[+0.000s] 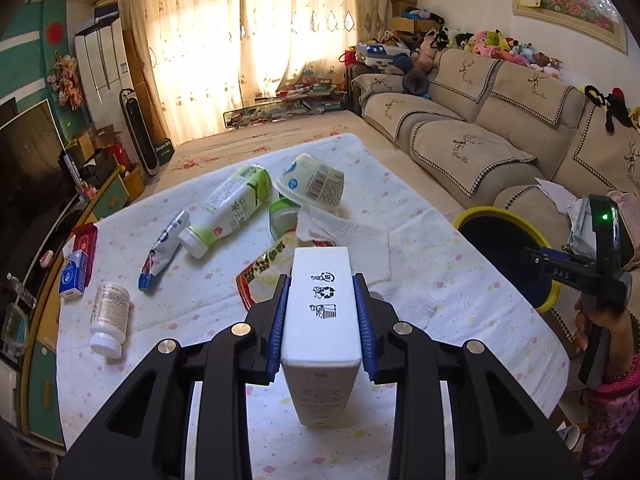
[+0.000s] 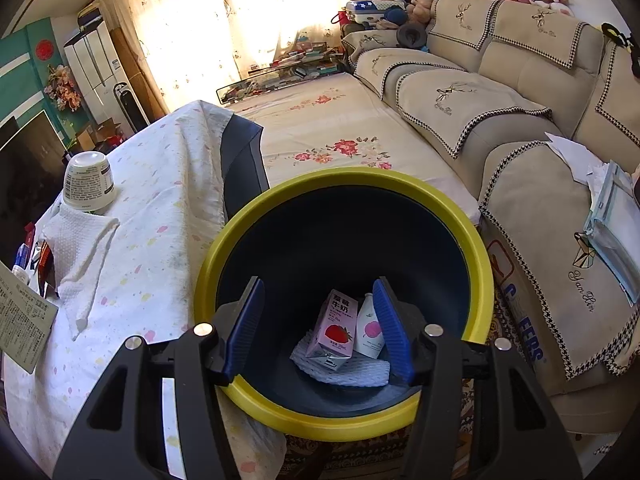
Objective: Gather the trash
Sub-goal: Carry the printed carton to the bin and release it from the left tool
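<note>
Clamped between the blue ribbed pads of my left tongs (image 1: 321, 322) is a tall white rectangular carton (image 1: 321, 320) printed with black recycling marks; it is lifted off the pastel-dotted white tablecloth (image 1: 460, 300) and points away from me. My right tongs (image 2: 318, 330) hang spread and empty over the yellow-rimmed dark round bin (image 2: 344, 178), which stands just beside the table's right edge. Already lying in the bin are a pink strawberry-milk carton (image 2: 335, 330), a small white bottle with a pink emblem (image 2: 369, 330) and a white quilted paper towel (image 2: 344, 372).

Remaining on the cloth:
- a white-and-green plastic drink bottle (image 1: 230, 208) on its side;
- a tipped white paper cup with a barcode label (image 1: 314, 180);
- a white pill bottle (image 1: 109, 318);
- a blue-and-white squeeze pouch (image 1: 163, 250);
- a red-and-yellow snack wrapper (image 1: 262, 276);
- an unfolded white paper towel (image 1: 348, 236);
- a small blue-and-white carton (image 1: 74, 274) near the far left edge.

Risks, as I judge them. My pads hold the carton's smooth sides only, so a quick swing toward the bin may let it slide or pivot out. The bin sits below and beyond the table edge; an early release would likely drop the carton onto the cloth or the floor. My right tongs occupy the space above the bin's mouth, so carrying the carton there could knock the two tools together unless I move the right one aside first.
</note>
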The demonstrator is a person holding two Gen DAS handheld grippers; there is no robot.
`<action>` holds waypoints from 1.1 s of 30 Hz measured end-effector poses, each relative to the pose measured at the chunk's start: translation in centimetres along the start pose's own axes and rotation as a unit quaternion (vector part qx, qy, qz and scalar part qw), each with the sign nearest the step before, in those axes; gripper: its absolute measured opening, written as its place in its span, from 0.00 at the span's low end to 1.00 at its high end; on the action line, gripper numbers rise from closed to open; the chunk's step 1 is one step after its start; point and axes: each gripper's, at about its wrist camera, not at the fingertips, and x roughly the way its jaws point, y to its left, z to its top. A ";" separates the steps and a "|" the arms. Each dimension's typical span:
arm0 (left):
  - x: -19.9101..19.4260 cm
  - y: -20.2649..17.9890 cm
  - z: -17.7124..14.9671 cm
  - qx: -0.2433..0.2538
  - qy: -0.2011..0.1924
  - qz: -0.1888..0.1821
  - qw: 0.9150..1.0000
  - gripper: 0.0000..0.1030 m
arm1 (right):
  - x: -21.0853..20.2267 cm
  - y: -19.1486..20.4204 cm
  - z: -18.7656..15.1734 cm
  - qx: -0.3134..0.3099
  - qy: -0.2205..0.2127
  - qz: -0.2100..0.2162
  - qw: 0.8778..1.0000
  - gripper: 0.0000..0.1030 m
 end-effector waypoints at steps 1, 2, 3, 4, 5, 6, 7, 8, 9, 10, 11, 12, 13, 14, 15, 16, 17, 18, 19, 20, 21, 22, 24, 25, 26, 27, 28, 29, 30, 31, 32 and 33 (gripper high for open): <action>0.4 -0.1 -0.2 -0.001 0.005 -0.001 1.000 0.31 | 0.0 0.0 0.0 0.000 0.000 0.001 1.000 0.52; 0.9 0.0 -0.5 -0.001 0.010 0.000 1.000 0.31 | 0.0 0.0 0.0 0.001 0.000 0.002 1.000 0.52; 1.5 0.0 -0.7 -0.001 0.016 0.000 1.000 0.31 | 0.0 0.0 -0.1 0.001 0.000 0.003 1.000 0.52; 1.9 0.0 -0.9 -0.004 0.021 -0.003 1.000 0.30 | 0.0 -0.1 -0.1 0.001 0.000 0.004 1.000 0.52; 2.1 0.1 -1.1 -0.006 0.022 -0.004 1.000 0.29 | 0.0 -0.1 -0.2 0.000 0.001 0.004 1.000 0.52; 2.2 0.1 -1.1 -0.006 0.020 -0.001 1.000 0.29 | 0.0 -0.1 -0.2 0.000 0.002 0.005 1.000 0.52; 2.1 0.1 -1.0 -0.007 0.021 -0.004 1.000 0.29 | 0.0 -0.2 -0.2 0.001 0.002 0.005 1.000 0.52; 2.0 0.1 -1.0 -0.007 0.020 -0.009 1.000 0.29 | 0.0 -0.2 -0.2 0.001 0.002 0.005 1.000 0.52; 1.8 0.1 -0.8 -0.006 0.018 -0.009 1.000 0.29 | 0.0 -0.3 -0.2 0.002 0.002 0.005 1.000 0.52; 1.6 0.0 -0.7 -0.002 0.015 -0.008 1.000 0.29 | -0.1 -0.4 -0.2 0.003 0.001 0.005 1.000 0.52; 1.3 -0.2 -0.4 0.001 0.012 -0.009 1.000 0.29 | -0.1 -0.5 -0.2 0.004 0.000 0.006 1.000 0.52; 1.1 -0.4 -0.1 0.004 0.008 -0.012 1.000 0.29 | -0.2 -0.6 -0.1 0.006 -0.002 0.006 1.000 0.52; 0.7 -0.7 0.2 0.007 0.005 -0.015 1.000 0.29 | -0.3 -0.8 -0.1 0.007 -0.003 0.006 1.000 0.52; 0.4 -1.2 0.6 0.012 0.002 -0.020 1.000 0.29 | -0.5 -0.9 -0.1 0.009 -0.005 0.007 1.000 0.52; 0.1 -1.5 1.0 0.015 -0.001 -0.025 1.000 0.29 | -0.7 -1.1 -0.1 0.010 -0.008 0.007 1.000 0.52; -0.2 -2.0 1.5 0.020 -0.006 -0.031 0.999 0.29 | -0.9 -1.3 0.0 0.011 -0.010 0.008 1.000 0.52; -0.4 -2.7 2.1 0.026 -0.010 -0.038 0.999 0.29 | -1.1 -1.5 0.0 0.012 -0.013 0.008 1.000 0.52; -0.6 -3.3 2.5 0.030 -0.014 -0.044 0.998 0.29 | -1.3 -1.8 0.1 0.014 -0.015 0.007 1.000 0.52; -0.7 -4.0 3.1 0.037 -0.018 -0.052 0.998 0.29 | -1.6 -2.1 0.1 0.015 -0.018 0.005 1.000 0.52; -0.6 -4.8 3.7 0.043 -0.021 -0.059 0.997 0.29 | -1.8 -2.5 0.1 0.016 -0.020 0.004 1.000 0.52; -0.5 -5.5 4.1 0.048 -0.023 -0.065 0.996 0.29 | -2.0 -2.9 0.1 0.018 -0.022 0.001 1.000 0.52; -0.2 -6.5 4.7 0.055 -0.023 -0.073 0.996 0.29 | -2.2 -3.3 0.0 0.019 -0.024 -0.003 1.000 0.52; 0.5 -8.3 5.8 0.065 -0.023 -0.089 0.994 0.29 | -2.6 -3.9 0.0 0.022 -0.028 -0.010 0.999 0.52; 0.9 -9.2 6.2 0.070 -0.022 -0.098 0.993 0.29 | -2.9 -4.4 -0.1 0.024 -0.030 -0.014 0.999 0.52; 1.6 -10.3 6.8 0.075 -0.019 -0.109 0.991 0.29 | -3.0 -4.8 -0.1 0.026 -0.031 -0.017 0.999 0.52; 2.0 -11.2 7.2 0.079 -0.017 -0.117 0.990 0.29 | -3.2 -5.3 -0.1 0.028 -0.032 -0.018 0.999 0.52; 2.7 -12.3 7.7 0.082 -0.014 -0.129 0.988 0.29 | -3.3 -5.8 -0.1 0.031 -0.033 -0.020 0.999 0.52; 3.4 -13.4 8.2 0.086 -0.010 -0.139 0.986 0.29 | -3.4 -6.3 -0.1 0.034 -0.034 -0.022 0.999 0.52; 4.1 -14.3 8.8 0.089 -0.007 -0.147 0.985 0.29 | -3.4 -6.8 0.0 0.038 -0.035 -0.024 0.998 0.52; 4.7 -15.4 9.0 0.092 -0.005 -0.154 0.984 0.29 | -3.4 -7.1 0.0 0.041 -0.035 -0.026 0.998 0.52; 5.4 -16.6 9.4 0.096 -0.004 -0.163 0.982 0.29 | -3.4 -7.6 0.0 0.044 -0.034 -0.029 0.998 0.52; 6.1 -17.4 9.7 0.100 -0.002 -0.168 0.981 0.29 | -3.5 -8.0 0.0 0.047 -0.034 -0.030 0.998 0.52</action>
